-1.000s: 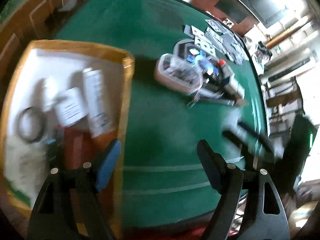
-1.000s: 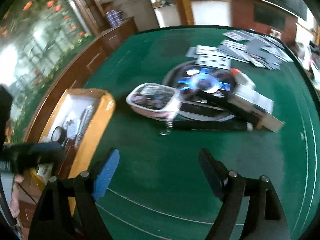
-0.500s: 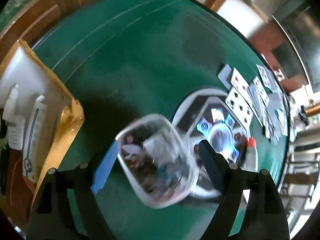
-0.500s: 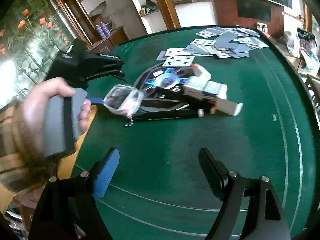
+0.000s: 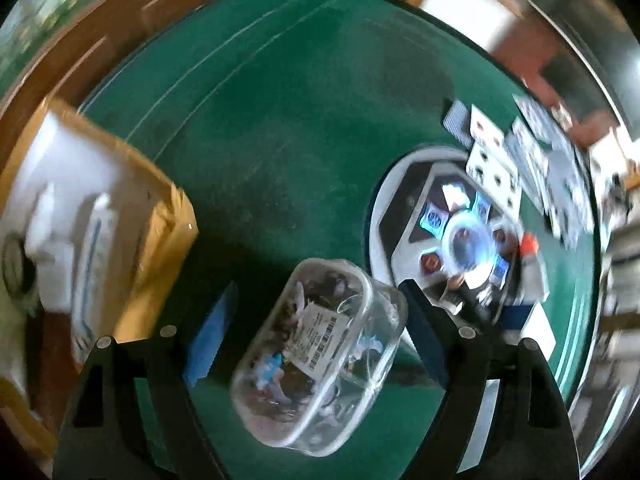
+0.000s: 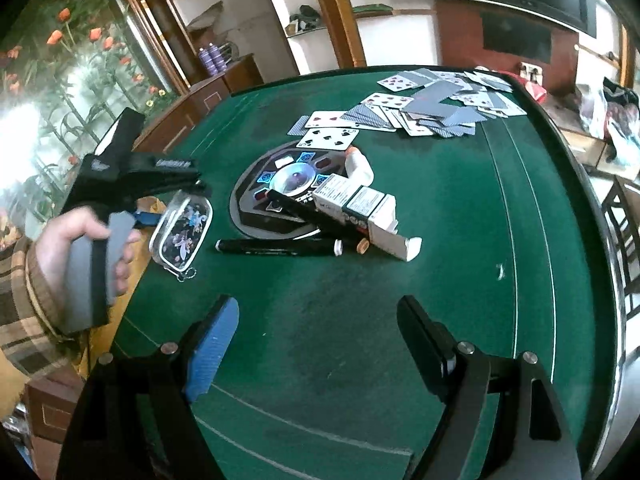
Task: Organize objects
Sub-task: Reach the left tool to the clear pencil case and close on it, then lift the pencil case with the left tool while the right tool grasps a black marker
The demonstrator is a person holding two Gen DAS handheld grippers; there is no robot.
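A clear plastic case [image 5: 316, 356] with printed contents and a barcode label lies between the fingers of my left gripper [image 5: 316, 336]; the jaws stand wide, and the right finger touches its edge. In the right wrist view the case [image 6: 182, 232] sits tilted at the left gripper's tip [image 6: 176, 204]. I cannot tell if it is gripped. My right gripper [image 6: 316, 340] is open and empty over bare green felt. A yellow box [image 5: 156, 248] with white bottles stands at the left.
A round dealer disc [image 6: 288, 184], a black marker [image 6: 276, 247], small white cartons [image 6: 360, 212] and a red-capped bottle [image 6: 356, 162] lie mid-table. Playing cards [image 6: 420, 112] are spread at the far side. The table edge [image 6: 576, 184] curves on the right.
My left gripper moved from over the yellow box to the clear case, which now lies between its fingers. My right gripper pulled back slightly, staying open.
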